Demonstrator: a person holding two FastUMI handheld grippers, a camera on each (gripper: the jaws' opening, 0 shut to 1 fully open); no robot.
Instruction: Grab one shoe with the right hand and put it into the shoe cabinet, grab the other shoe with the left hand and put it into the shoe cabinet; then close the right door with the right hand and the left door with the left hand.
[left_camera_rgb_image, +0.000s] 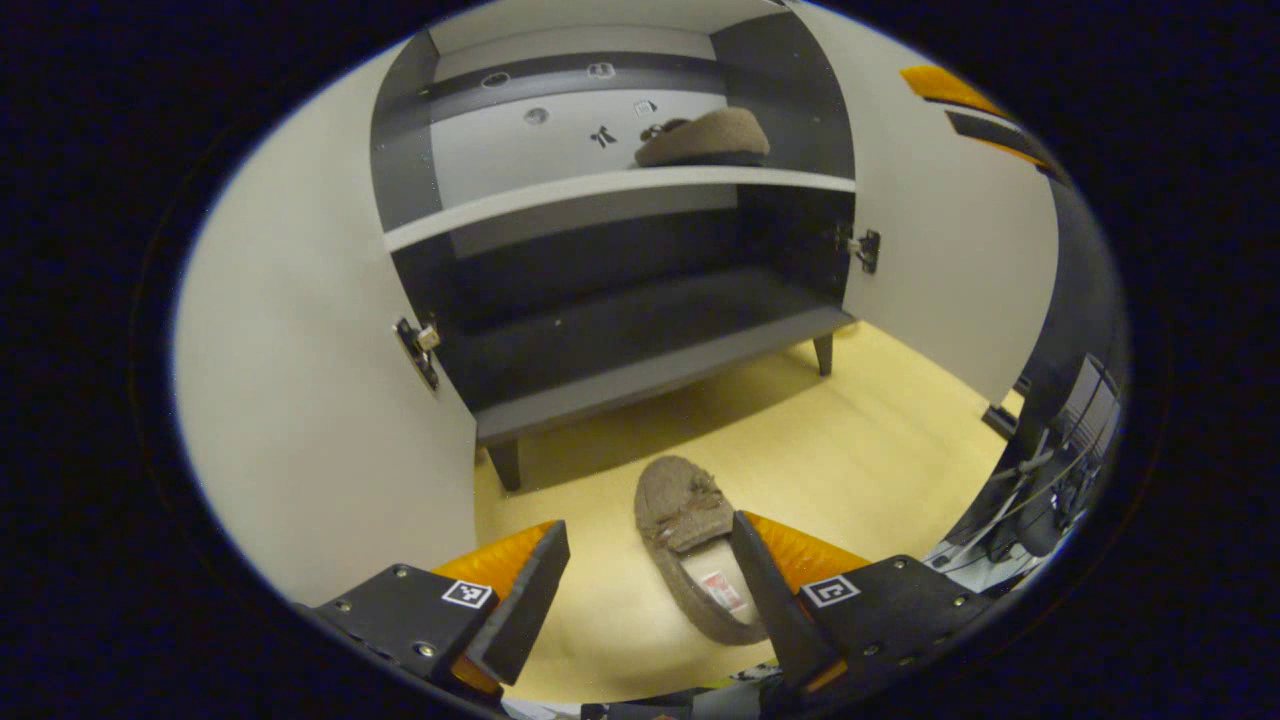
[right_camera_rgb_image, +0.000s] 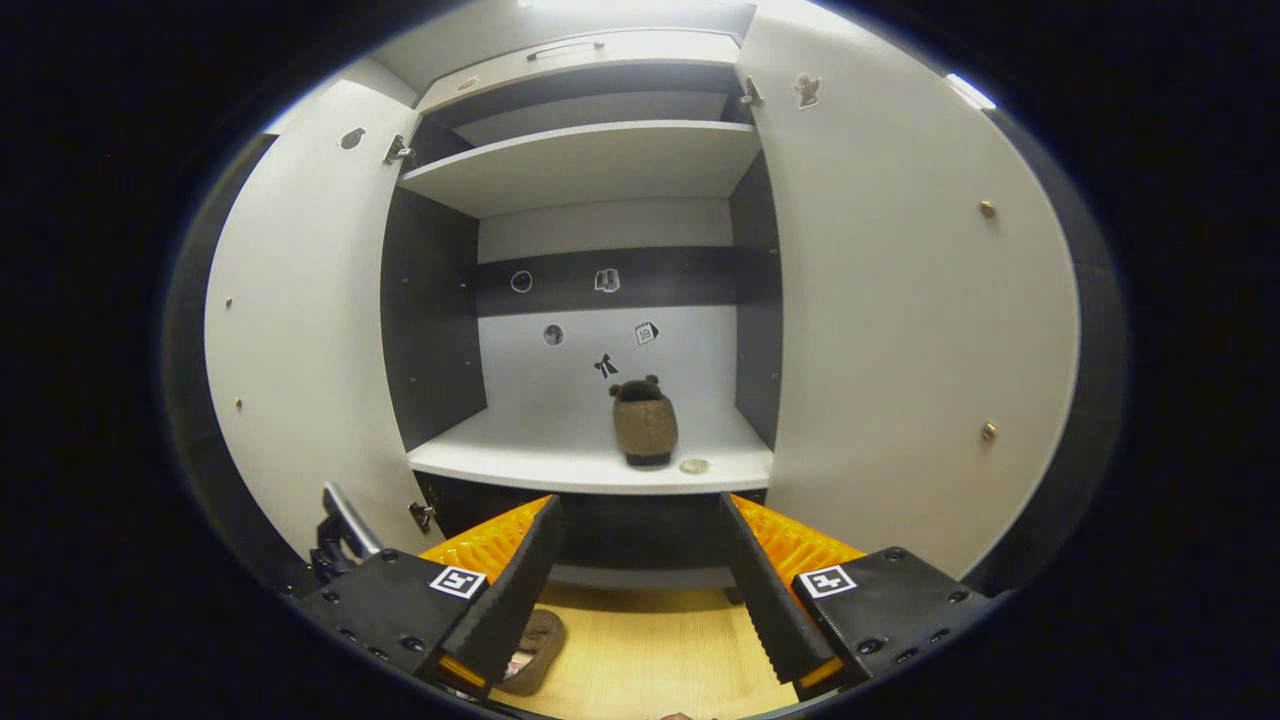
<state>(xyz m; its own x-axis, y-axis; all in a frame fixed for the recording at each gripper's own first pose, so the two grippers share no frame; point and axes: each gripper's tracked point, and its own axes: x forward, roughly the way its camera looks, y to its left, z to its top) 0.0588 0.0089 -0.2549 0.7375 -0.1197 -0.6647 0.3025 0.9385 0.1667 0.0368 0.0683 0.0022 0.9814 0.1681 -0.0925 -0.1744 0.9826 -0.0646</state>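
Note:
One brown fuzzy slipper (left_camera_rgb_image: 705, 138) (right_camera_rgb_image: 645, 425) rests on the middle shelf (right_camera_rgb_image: 560, 455) of the open shoe cabinet, toward its right side. The other slipper (left_camera_rgb_image: 685, 520) (right_camera_rgb_image: 535, 645) lies on the yellow floor in front of the cabinet. My left gripper (left_camera_rgb_image: 650, 525) is open just above this floor slipper. The slipper sits between the fingers, close to the right finger (left_camera_rgb_image: 765, 590), which covers part of its heel side. My right gripper (right_camera_rgb_image: 640, 503) is open and holds nothing, in front of the shelf's edge and facing the shelved slipper.
Both cabinet doors stand wide open: the left door (left_camera_rgb_image: 300, 400) (right_camera_rgb_image: 300, 350) and the right door (left_camera_rgb_image: 950, 250) (right_camera_rgb_image: 900, 330). A dark lower shelf (left_camera_rgb_image: 640, 340) sits above short legs. A small round disc (right_camera_rgb_image: 693, 466) lies beside the shelved slipper. Equipment stands at the far right (left_camera_rgb_image: 1050, 480).

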